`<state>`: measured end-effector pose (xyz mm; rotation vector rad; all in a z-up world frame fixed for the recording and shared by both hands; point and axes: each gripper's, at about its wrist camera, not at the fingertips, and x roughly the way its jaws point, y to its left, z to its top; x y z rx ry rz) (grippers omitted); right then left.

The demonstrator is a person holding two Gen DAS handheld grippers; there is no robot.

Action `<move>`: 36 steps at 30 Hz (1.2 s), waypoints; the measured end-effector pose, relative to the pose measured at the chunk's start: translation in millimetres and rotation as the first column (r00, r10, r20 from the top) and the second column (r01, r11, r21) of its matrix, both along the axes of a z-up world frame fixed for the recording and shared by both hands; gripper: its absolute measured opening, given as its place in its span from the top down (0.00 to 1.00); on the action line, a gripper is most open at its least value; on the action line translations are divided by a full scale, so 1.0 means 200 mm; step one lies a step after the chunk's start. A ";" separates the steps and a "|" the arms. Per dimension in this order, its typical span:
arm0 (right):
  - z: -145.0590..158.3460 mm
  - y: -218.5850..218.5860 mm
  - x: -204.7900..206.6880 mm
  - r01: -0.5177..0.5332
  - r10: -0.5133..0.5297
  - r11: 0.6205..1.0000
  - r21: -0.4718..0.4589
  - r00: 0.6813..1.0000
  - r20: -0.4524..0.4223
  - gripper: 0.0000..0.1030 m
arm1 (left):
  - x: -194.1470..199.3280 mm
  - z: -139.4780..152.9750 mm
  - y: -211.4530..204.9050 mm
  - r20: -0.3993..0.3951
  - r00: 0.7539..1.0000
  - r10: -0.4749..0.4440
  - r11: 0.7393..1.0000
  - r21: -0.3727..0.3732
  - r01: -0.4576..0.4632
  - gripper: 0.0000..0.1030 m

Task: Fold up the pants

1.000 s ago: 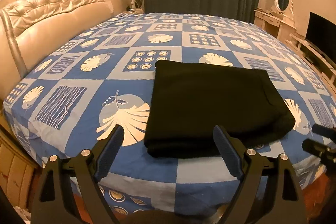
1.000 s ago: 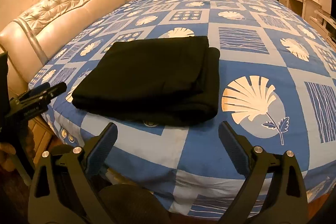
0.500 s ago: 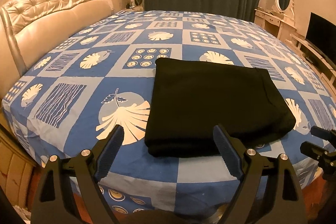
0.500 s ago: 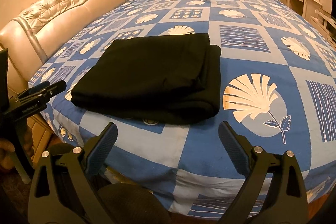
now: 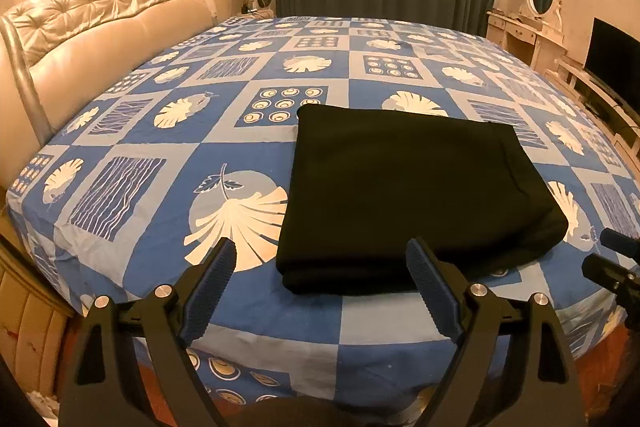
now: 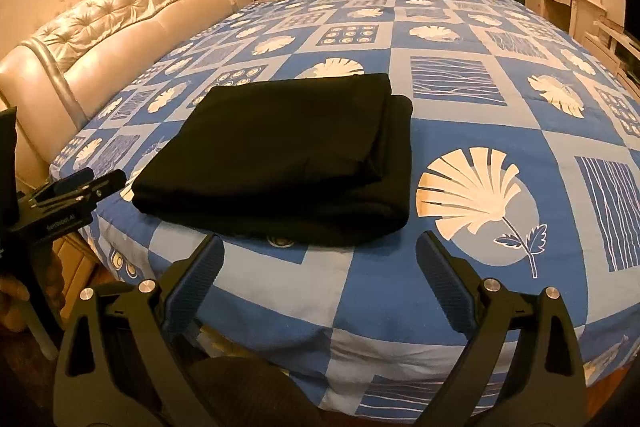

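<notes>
Folded black pants on blue patterned bed

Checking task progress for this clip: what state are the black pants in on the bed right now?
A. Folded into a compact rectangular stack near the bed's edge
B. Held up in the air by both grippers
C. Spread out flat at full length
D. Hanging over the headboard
A: the black pants lie as a layered rectangular bundle on the patterned bedsheet, while the left gripper and right gripper are open and empty.
</notes>
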<state>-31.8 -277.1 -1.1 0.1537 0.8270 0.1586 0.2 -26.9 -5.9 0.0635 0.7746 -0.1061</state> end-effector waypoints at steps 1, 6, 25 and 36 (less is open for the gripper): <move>0.00 0.00 0.00 -0.002 0.002 1.000 0.003 1.000 0.002 0.06 | 0.00 0.00 0.00 0.000 1.000 0.001 1.000 -0.001 -0.001 0.17; 0.01 0.02 0.00 -0.013 0.013 1.000 -0.001 1.000 0.007 0.06 | 0.00 -0.01 0.00 -0.006 1.000 0.002 1.000 -0.003 -0.002 0.17; -0.01 0.05 -0.01 -0.022 0.022 1.000 -0.001 1.000 -0.003 0.06 | 0.01 -0.01 0.00 -0.015 1.000 0.020 1.000 0.007 -0.020 0.17; -0.01 0.06 -0.01 -0.025 0.025 1.000 -0.004 1.000 -0.005 0.06 | -0.03 0.05 -0.01 0.044 0.998 0.042 0.999 -0.009 -0.042 0.17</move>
